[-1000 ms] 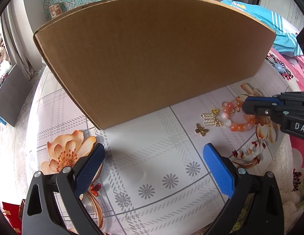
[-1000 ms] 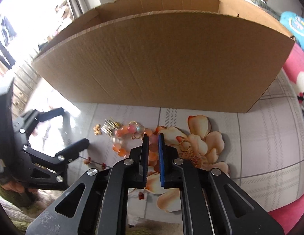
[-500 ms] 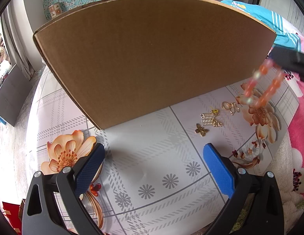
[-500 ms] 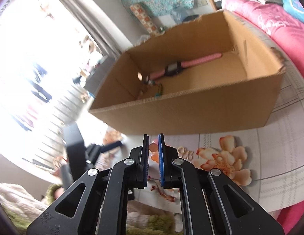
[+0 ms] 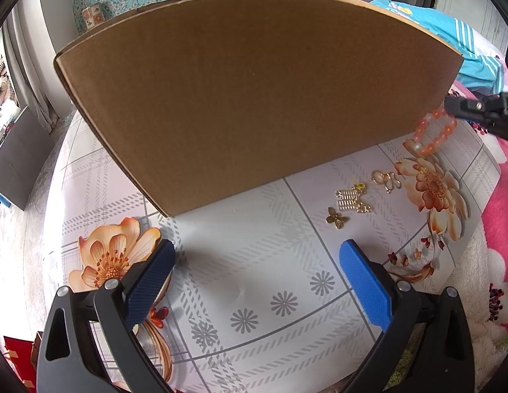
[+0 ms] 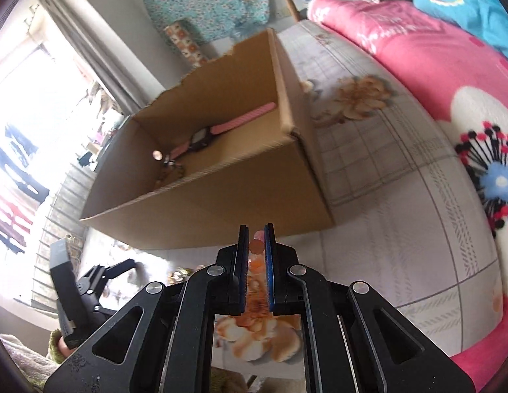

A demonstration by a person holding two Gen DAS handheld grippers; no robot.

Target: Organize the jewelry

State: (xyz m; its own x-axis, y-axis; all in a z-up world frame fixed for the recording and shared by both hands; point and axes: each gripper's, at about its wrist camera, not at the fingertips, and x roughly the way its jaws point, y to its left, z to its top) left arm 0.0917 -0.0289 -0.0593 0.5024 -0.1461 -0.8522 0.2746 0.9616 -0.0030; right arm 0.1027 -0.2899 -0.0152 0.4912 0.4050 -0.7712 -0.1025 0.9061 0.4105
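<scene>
Right wrist view: right gripper (image 6: pixel 256 244) clamped on orange bead bracelet (image 5: pixel 432 132), lifted beside cardboard box (image 5: pixel 254 95) corner. Left gripper (image 5: pixel 257 281) jaws wide apart, empty, before box. Pink watch (image 6: pixel 218 131) inside box.

I count one brown cardboard box (image 5: pixel 247 98), one orange beaded bracelet (image 5: pixel 432 134), one pink-strapped watch (image 6: pixel 218 132), and four small gold trinkets (image 5: pixel 352 198).

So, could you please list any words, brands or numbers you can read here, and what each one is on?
None can be read.
The watch in the cardboard box: its face is too small and blurred.
The right gripper: no lettering shows on the part in view.
</scene>
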